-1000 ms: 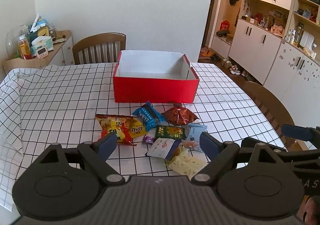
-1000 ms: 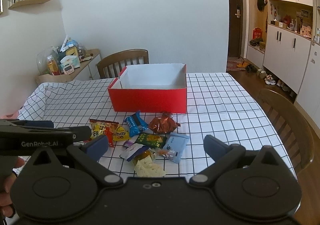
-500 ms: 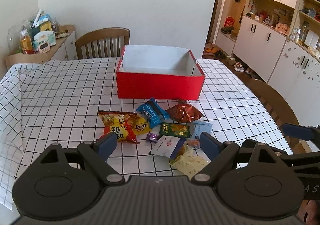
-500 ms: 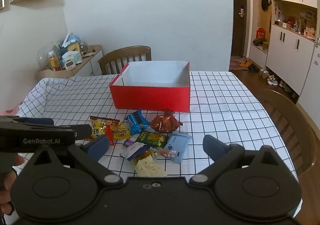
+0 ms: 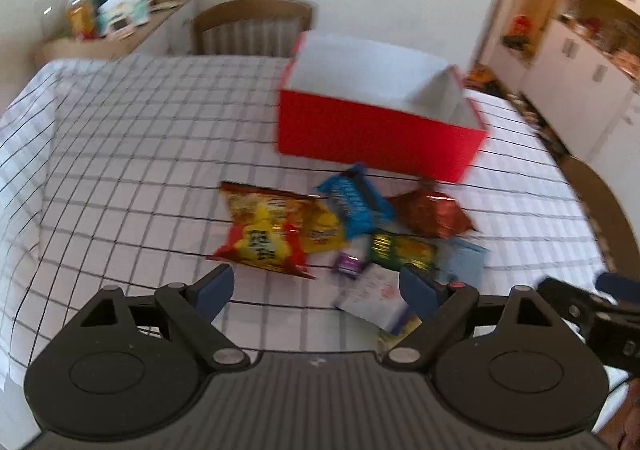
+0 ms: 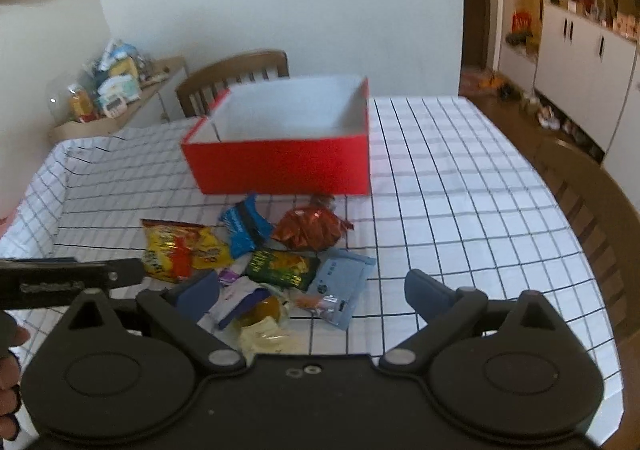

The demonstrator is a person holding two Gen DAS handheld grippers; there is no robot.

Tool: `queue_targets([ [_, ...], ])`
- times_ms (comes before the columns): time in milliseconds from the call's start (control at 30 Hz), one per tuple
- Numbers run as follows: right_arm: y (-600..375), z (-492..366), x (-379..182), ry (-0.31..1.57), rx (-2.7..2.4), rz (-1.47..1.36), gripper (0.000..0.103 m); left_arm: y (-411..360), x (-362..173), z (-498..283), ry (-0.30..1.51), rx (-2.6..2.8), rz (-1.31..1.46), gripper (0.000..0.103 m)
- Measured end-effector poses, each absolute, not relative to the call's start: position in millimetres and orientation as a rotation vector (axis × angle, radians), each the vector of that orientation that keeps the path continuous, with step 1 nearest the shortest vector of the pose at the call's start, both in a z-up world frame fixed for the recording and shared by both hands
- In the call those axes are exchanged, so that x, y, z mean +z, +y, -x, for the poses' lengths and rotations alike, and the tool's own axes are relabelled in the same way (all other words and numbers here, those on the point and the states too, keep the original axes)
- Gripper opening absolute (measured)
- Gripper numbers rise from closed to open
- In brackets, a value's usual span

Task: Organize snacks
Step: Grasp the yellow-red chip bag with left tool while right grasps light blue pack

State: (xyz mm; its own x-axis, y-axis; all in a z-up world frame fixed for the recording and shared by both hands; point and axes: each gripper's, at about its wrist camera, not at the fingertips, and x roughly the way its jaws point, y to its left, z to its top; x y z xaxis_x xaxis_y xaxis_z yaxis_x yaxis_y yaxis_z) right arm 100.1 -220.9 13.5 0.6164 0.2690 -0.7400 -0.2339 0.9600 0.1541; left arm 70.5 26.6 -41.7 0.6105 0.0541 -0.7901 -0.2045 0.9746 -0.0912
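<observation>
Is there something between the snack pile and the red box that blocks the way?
Nothing visible stands between them. The snack pile lies on the checked cloth right before the front wall of the red box. The box top is open. Both tongs, left and right, are open and hold nothing.

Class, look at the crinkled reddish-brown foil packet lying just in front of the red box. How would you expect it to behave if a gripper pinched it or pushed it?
The reddish-brown foil packet looks puffy and creased, so it would probably crumple under a pinch rather than stay stiff. Its shiny foil suggests it may slip between the pads. Pushed, it would likely slide across the checked tablecloth, not roll.
</observation>
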Motion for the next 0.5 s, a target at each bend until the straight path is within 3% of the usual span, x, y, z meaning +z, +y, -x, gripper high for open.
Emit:
queue_targets([
  [200,-221.9,-142.8,-28.3,0.980,0.258,-0.103,0.095,54.7,-65.3,-104.8,0.945,0.261,0.219,0.090],
  [500,-215.1,-198.5,-80.4,1.129,0.166,-0.162,0.081,83.4,-105.0,-155.6,1.058,0.323,0.221,0.090],
])
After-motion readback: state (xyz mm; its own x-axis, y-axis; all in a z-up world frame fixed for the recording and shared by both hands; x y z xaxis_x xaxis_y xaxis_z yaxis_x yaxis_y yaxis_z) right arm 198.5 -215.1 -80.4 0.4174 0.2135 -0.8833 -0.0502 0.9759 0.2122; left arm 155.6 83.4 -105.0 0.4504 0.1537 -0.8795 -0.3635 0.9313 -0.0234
